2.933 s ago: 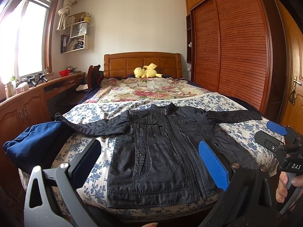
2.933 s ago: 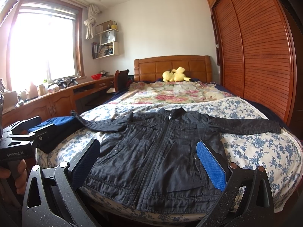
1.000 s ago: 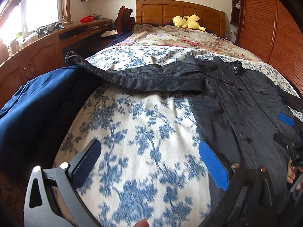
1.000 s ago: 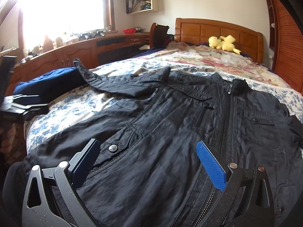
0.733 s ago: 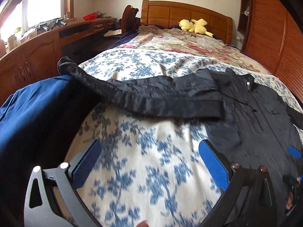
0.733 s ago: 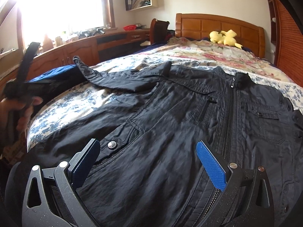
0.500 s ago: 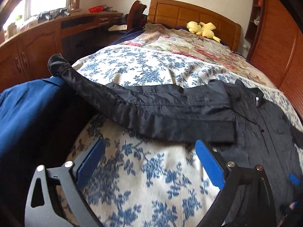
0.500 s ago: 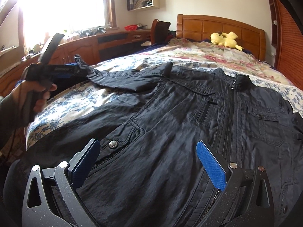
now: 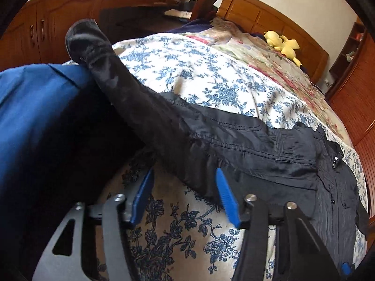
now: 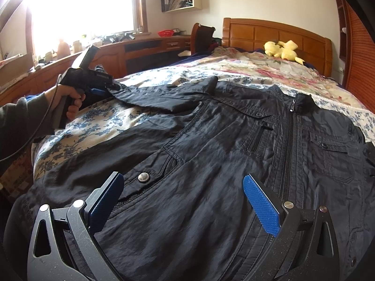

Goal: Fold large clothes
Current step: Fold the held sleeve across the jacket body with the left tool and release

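Navy garment [image 9: 35, 107]: bunched at the left edge of the bed, under the jacket's cuff [image 9: 86, 39]
Sleeve [image 9: 164, 126]: stretched out leftward from the black jacket [image 10: 234, 154], which lies front up, zipped, across the blue floral bedspread [image 9: 187, 65]
Step in hand: judged to be taking that sleeve so it can be folded in over the chest
Doing it well: pinch both layers of the sleeve at mid-length, not the bedspread beneath; lift just clear of the bed, then carry it across flat so the shoulder seam [image 9: 279, 138] makes the crease
Left gripper [image 9: 185, 187]: jaws partly closed, blue pads either side of the sleeve's lower edge; the cloth sits between them but no firm pinch is visible yet
Right gripper [image 10: 182, 199]: jaws wide apart, holding nothing, low over the jacket's lower front near the snap button [image 10: 143, 177]; whether it touches the cloth is unclear
Risk: thin slippery fabric may slide out of a shallow bite
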Demonstrator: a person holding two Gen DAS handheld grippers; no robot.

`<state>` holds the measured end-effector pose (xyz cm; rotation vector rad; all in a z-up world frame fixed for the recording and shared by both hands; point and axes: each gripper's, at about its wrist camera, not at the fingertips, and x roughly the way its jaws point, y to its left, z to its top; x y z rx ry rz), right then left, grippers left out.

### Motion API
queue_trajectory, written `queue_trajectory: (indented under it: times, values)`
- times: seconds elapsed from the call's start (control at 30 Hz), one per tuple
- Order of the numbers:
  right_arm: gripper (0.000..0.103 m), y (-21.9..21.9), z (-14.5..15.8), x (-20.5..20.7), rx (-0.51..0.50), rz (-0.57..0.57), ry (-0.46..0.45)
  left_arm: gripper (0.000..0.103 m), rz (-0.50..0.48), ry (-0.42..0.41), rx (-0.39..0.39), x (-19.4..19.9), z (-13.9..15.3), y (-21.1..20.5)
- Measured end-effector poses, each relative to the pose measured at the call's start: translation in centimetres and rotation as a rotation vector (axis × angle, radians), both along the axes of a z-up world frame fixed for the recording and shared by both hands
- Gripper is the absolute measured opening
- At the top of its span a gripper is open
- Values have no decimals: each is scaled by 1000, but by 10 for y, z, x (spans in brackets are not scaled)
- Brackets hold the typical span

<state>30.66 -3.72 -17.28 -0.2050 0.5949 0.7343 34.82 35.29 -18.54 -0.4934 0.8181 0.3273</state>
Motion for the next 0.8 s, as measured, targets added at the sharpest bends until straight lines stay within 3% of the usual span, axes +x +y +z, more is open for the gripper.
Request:
queue_trajectory:
  times: [0.07, 0.1, 0.13, 0.23, 0.5, 0.8]
  values:
    - [103, 0, 0, -1, 2, -1, -1, 32, 9, 1, 15, 2, -1, 1]
    - [103, 0, 0, -1, 2, -1, -2, 16, 6, -2, 13, 4, 0, 0]
    - [103, 0, 0, -1, 2, -2, -2, 8, -1, -5, 15, 6, 2, -1]
    - [103, 0, 1, -1, 1, -2, -4, 0, -43, -20, 57, 11, 13, -11]
    - [103, -9, 4, 3, 20, -25, 24, 0, -113, -76, 166, 18, 66, -55]
    - [103, -57, 30, -8, 15, -115, 5, 0, -381, -205, 229, 9, 134, -182]
